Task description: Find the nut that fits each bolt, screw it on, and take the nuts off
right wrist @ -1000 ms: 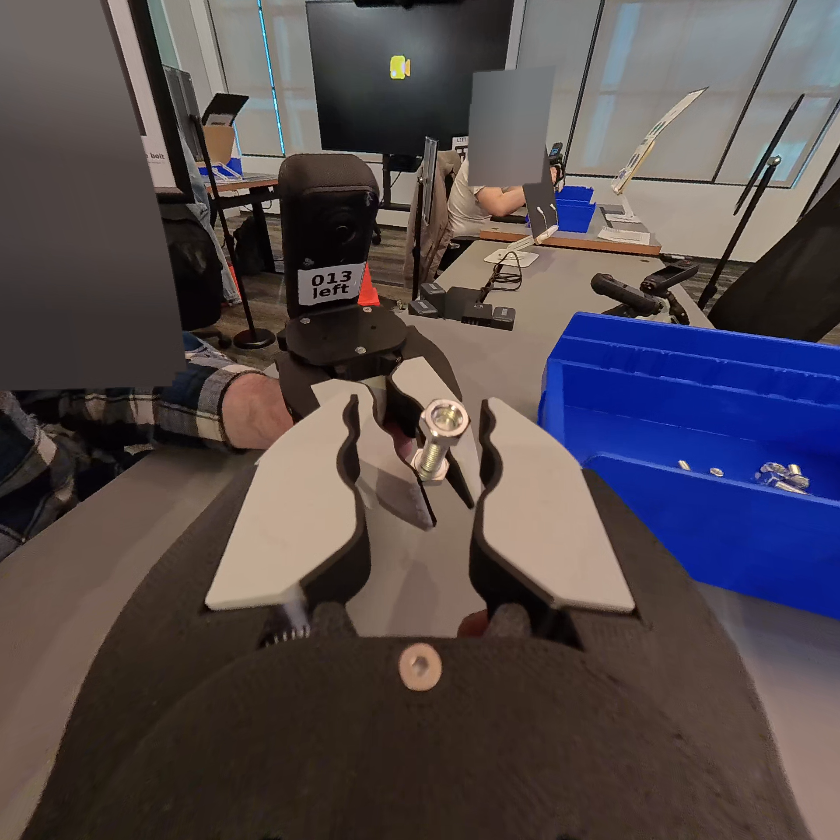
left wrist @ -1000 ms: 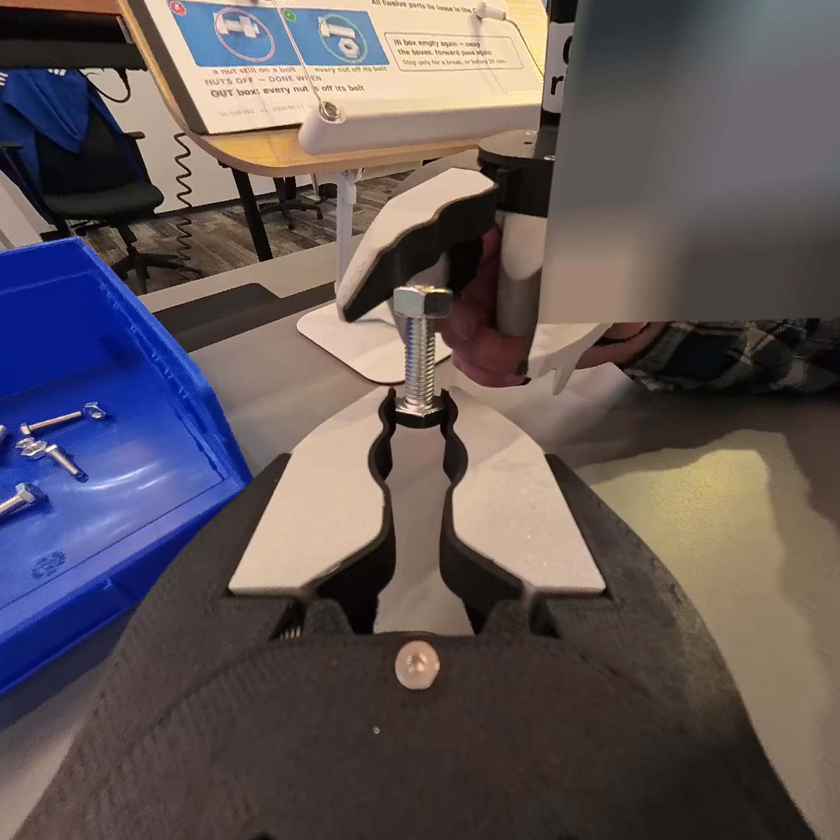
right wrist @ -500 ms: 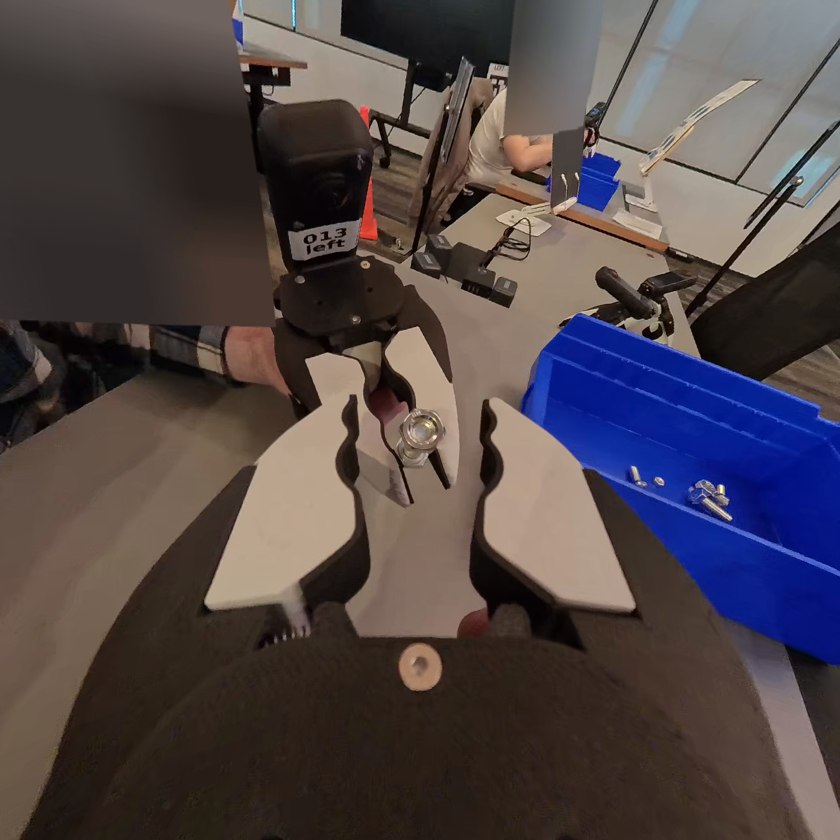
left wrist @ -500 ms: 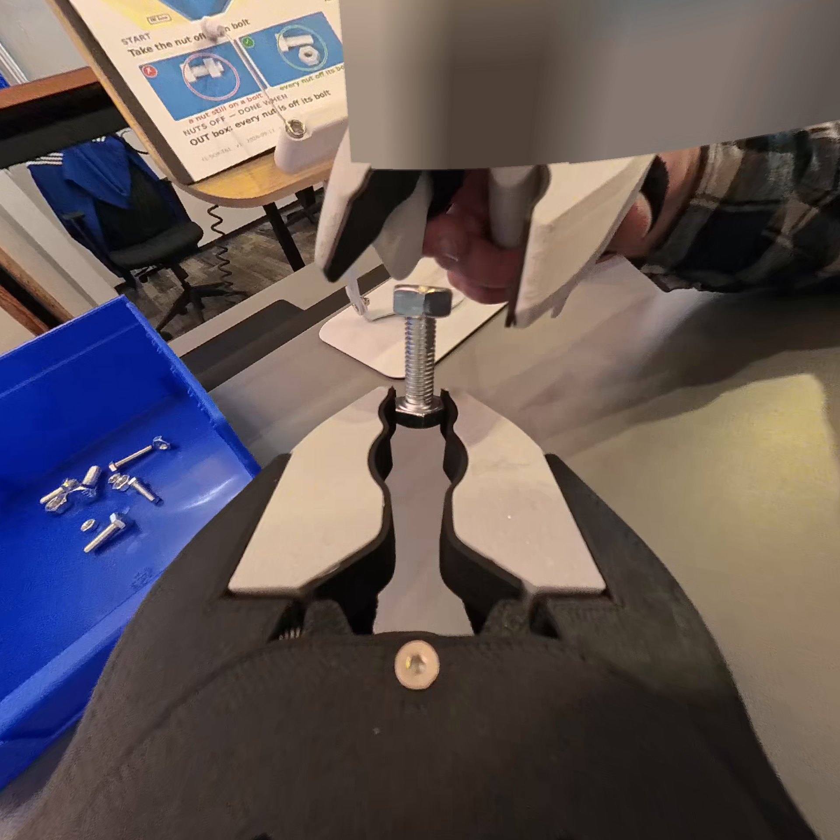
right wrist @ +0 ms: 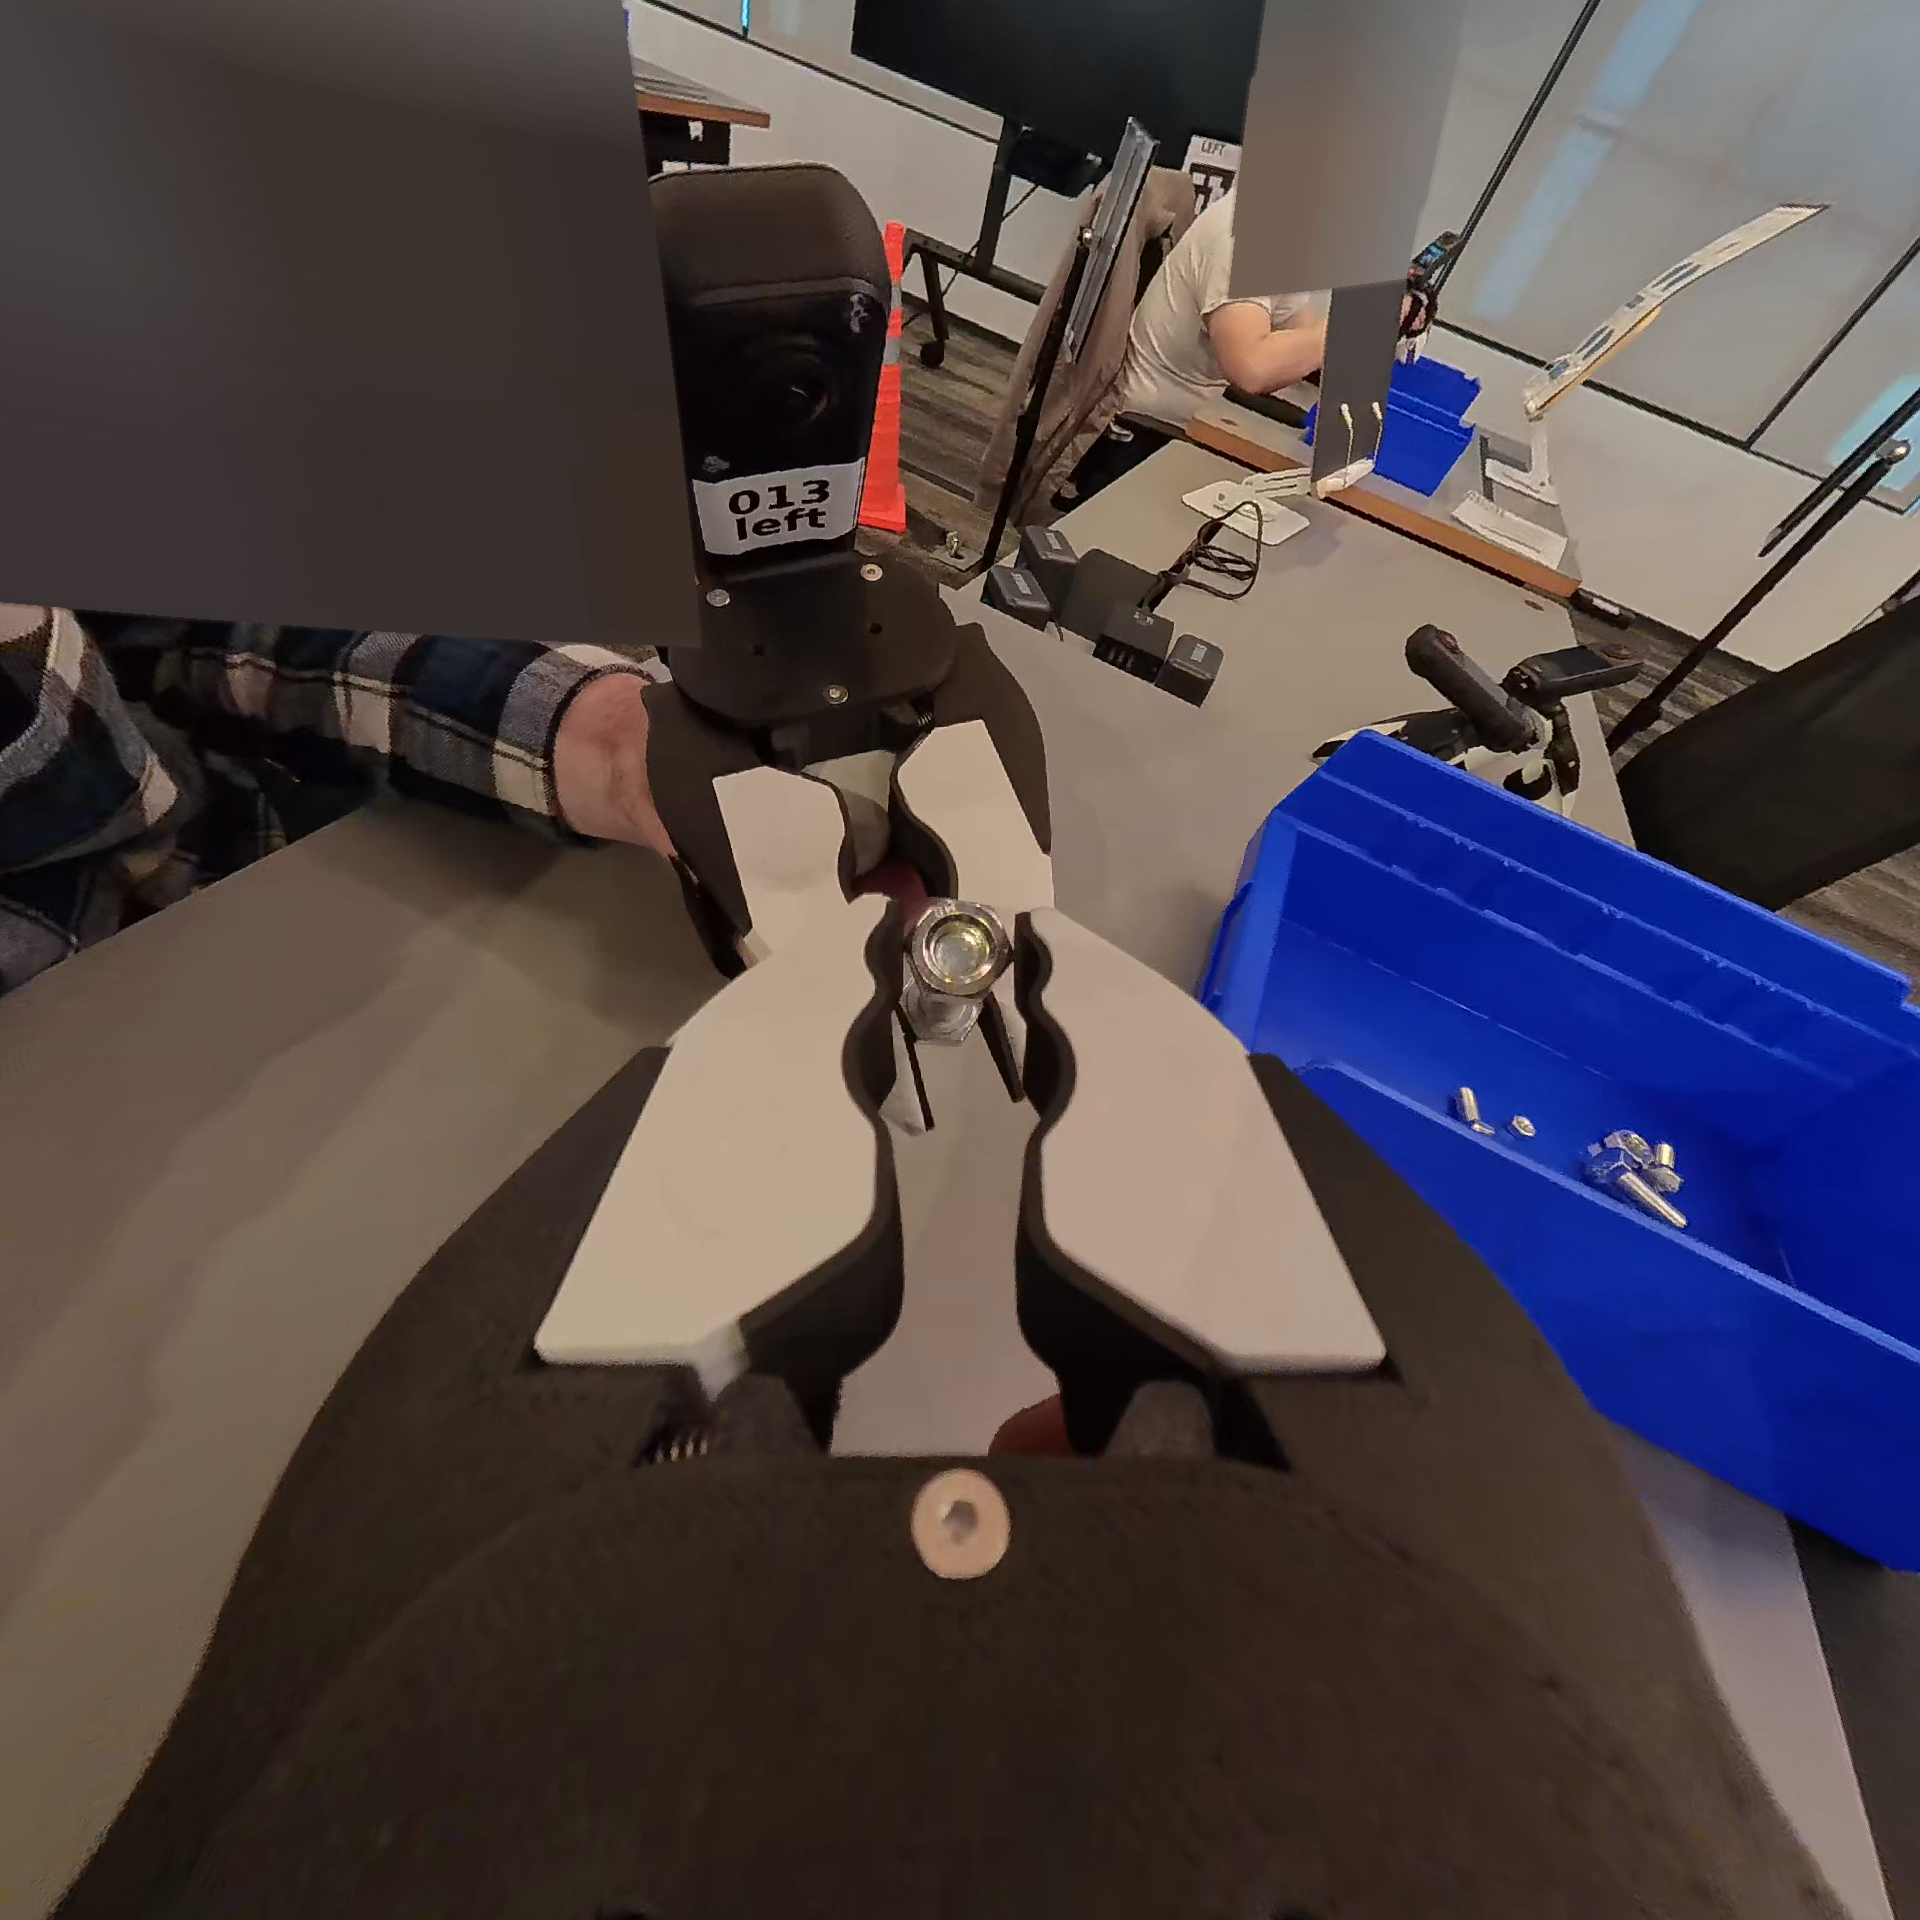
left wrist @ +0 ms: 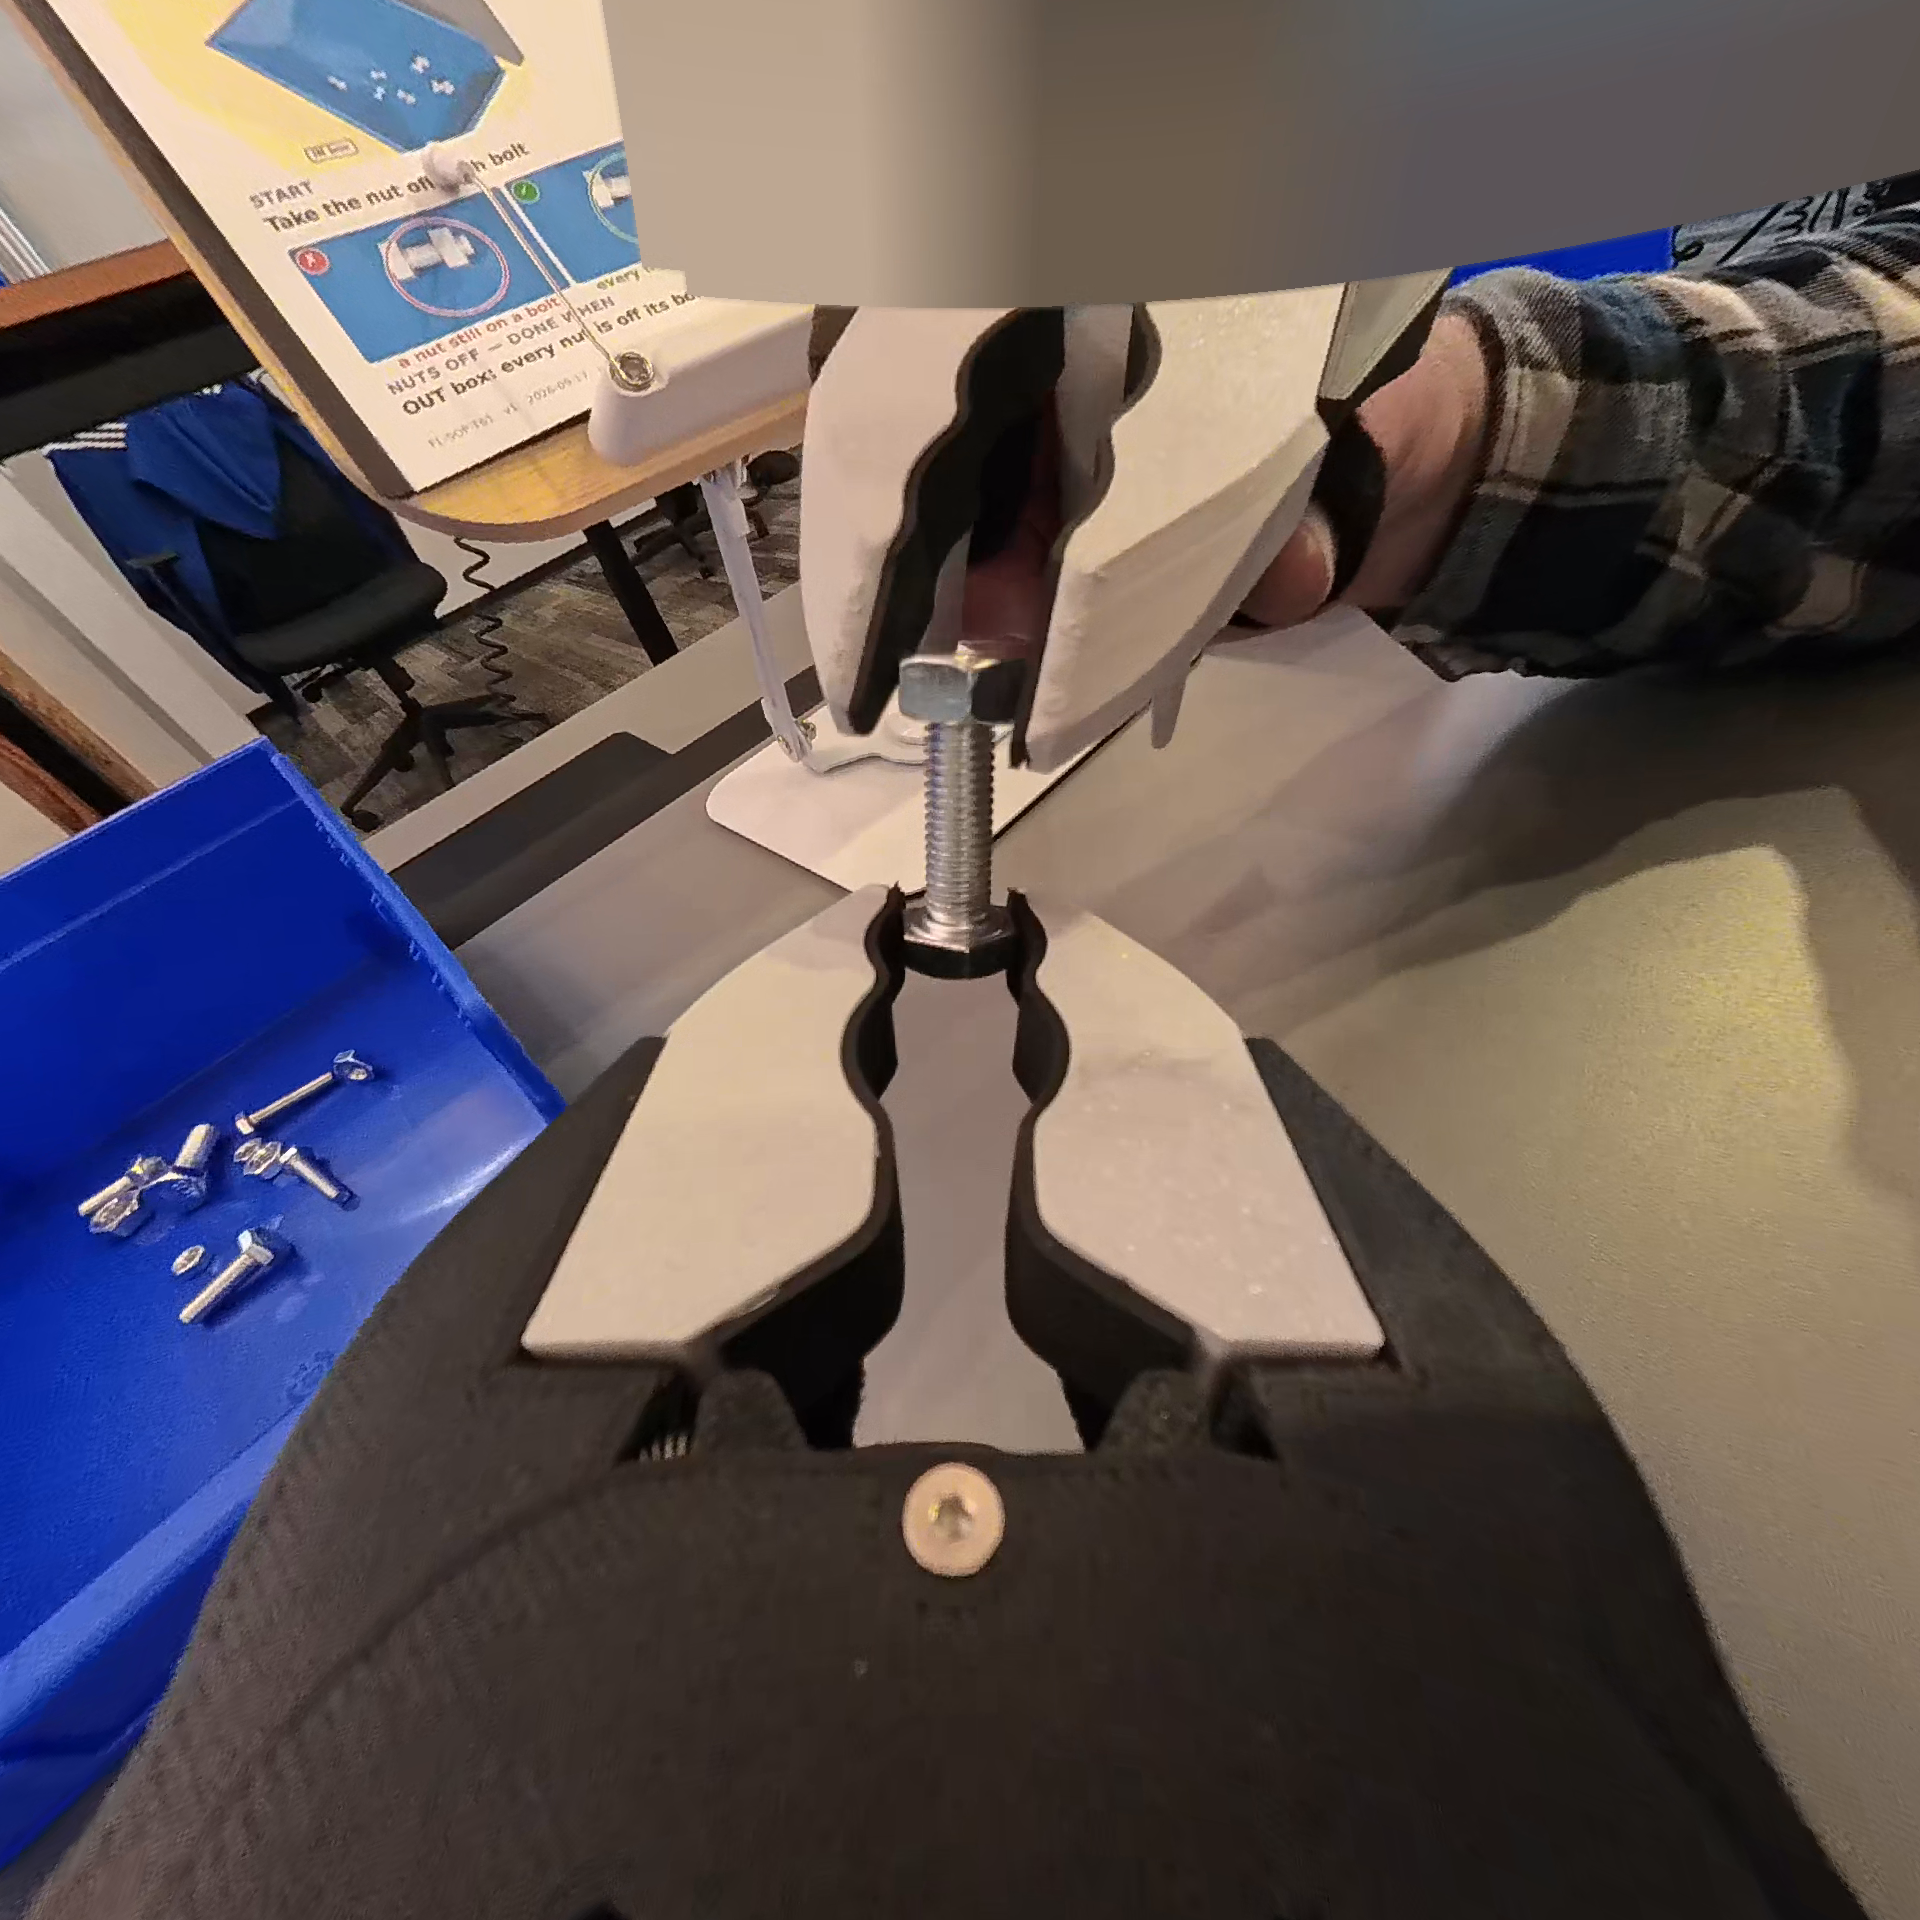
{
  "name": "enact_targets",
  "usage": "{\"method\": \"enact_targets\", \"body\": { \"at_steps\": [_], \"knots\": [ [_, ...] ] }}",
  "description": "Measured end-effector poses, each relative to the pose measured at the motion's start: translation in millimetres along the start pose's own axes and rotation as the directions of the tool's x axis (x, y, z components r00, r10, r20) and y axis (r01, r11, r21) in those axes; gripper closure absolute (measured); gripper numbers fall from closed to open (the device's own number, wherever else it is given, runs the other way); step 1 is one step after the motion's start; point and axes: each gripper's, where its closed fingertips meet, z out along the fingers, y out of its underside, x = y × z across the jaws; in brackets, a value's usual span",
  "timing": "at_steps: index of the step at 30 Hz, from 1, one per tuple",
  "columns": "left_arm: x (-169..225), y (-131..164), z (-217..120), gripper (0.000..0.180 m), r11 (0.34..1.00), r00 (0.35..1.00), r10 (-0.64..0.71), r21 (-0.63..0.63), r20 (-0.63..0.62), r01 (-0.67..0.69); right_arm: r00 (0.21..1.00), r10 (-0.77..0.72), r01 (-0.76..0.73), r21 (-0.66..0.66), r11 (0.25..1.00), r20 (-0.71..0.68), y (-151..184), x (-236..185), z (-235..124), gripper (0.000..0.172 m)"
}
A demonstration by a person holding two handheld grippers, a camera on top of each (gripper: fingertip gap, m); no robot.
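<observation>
Two tools pinching one bolt [left wrist: 958, 800], left tool [left wrist: 956, 940] on nut [left wrist: 954, 935], right tool [right wrist: 956, 951] on head, blue bin [left wrist: 312, 997] beside.

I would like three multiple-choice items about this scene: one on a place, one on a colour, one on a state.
1. Where does the left gripper hold the assembly?
A. at the nut
B. at the bolt head
C. mid-thread

2. What colour is the bin with loose bolts and nuts?
A. red
B. blue
C. green

3. How does the right gripper stand?
A. wide open, far from the bolt
B. lying on the table
C. closed around the bolt head

Answers: 1 A, the fingertips clamp the nut at the bolt's lower end; 2 B, its walls are blue in both views; 3 C, its tips sit against the head's sides.
</observation>
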Motion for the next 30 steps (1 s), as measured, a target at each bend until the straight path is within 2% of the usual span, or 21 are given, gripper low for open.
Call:
{"method": "enact_targets", "body": {
  "at_steps": [9,18,21,24,30],
  "knots": [
    [2.9,0.2,0.8,0.163,0.998,0.998,0.062,-0.022,0.02,-0.062,0.999,-0.007,0.008,-0.037,0.999,0.042,0.5,-6.2,-1.2,0.151],
    [-6.7,2.9,-0.2,0.163,0.998,0.996,0.052,-0.038,0.075,-0.049,0.997,0.076,-0.076,0.041,0.996,-0.018,-1.4,2.2,5.9,0.151],
    [-7.2,5.9,0.9,0.163,0.997,0.995,0.059,-0.054,0.078,-0.055,0.997,0.074,-0.073,0.03,0.997,-0.033,0.3,2.0,8.8,0.151],
    [-5.4,4.9,1.5,0.163,0.997,0.996,0.056,-0.049,0.066,-0.053,0.997,0.054,-0.053,0.011,0.999,-0.05,0.6,2.4,10.0,0.135],
    [1.2,6.9,3.5,0.163,0.997,0.999,0.048,-0.058,0.019,-0.047,0.999,0.024,-0.024,0.003,1.0,-0.025,-0.6,0.9,5.6,0.13]
  ]
}}
